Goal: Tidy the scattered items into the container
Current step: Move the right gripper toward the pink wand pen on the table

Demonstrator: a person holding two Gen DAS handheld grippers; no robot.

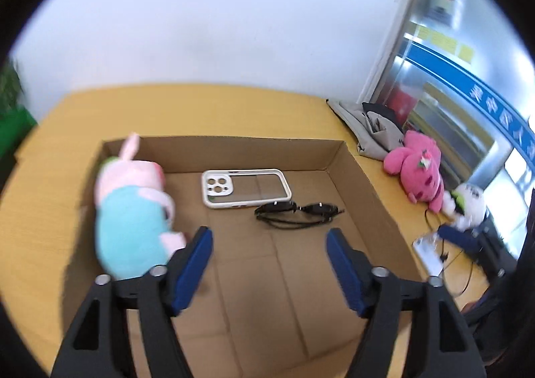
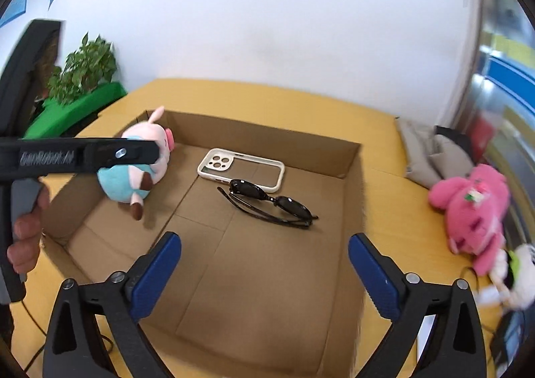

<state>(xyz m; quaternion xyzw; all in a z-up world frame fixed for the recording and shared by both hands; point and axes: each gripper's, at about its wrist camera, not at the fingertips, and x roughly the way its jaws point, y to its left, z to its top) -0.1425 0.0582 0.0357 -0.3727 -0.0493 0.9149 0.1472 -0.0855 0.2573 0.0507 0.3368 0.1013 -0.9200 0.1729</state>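
A shallow cardboard box lies on the yellow table. Inside it are a pink-and-blue pig plush at the left wall, a white phone case and black sunglasses. My left gripper hangs over the box floor, open and empty, with the pig just left of its left finger. My right gripper is also open and empty above the box's near half. A pink plush and a white plush lie on the table right of the box.
A grey cloth bundle sits behind the pink plush. A white flat object and thin cables lie near the table's right edge. The left tool's black body and a hand cross the left side. A green plant stands far left.
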